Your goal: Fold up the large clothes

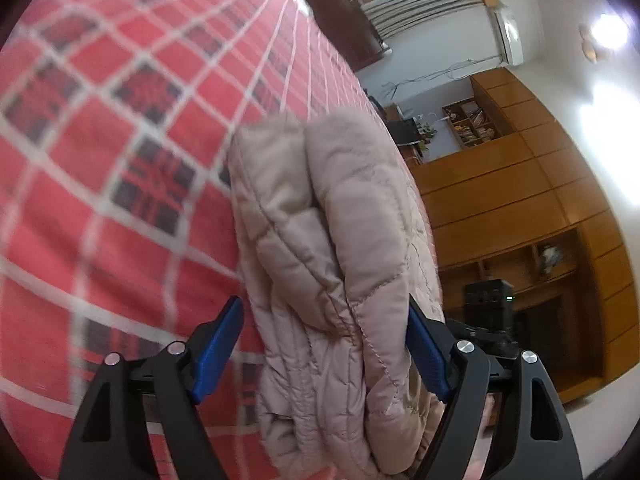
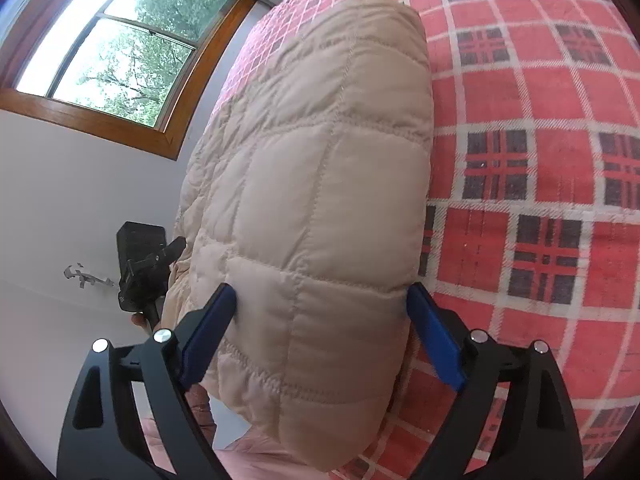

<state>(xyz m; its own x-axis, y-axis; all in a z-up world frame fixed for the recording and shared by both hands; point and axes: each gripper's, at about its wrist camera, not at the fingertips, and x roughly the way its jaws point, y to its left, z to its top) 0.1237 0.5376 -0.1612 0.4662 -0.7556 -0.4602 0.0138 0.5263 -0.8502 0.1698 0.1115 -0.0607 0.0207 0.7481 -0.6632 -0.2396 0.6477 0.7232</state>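
A folded, quilted beige padded jacket (image 1: 344, 248) lies as a thick bundle on a bed covered with a red plaid sheet (image 1: 120, 160). My left gripper (image 1: 324, 308) is open and straddles one end of the bundle. Its right finger (image 1: 424, 356) touches the fabric and its left finger (image 1: 216, 352) stands just clear of it. In the right wrist view the jacket (image 2: 320, 184) fills the gap of my open right gripper (image 2: 322, 290), with both blue pads against its sides. The black body of the left gripper (image 2: 140, 268) shows behind the jacket's far end.
The plaid sheet (image 2: 540, 160) stretches wide beside the jacket. Wooden cabinets (image 1: 520, 200) and a shelf line one wall, with an air conditioner (image 1: 510, 36) above. A wood-framed window (image 2: 120, 48) sits in the white wall past the bed's edge.
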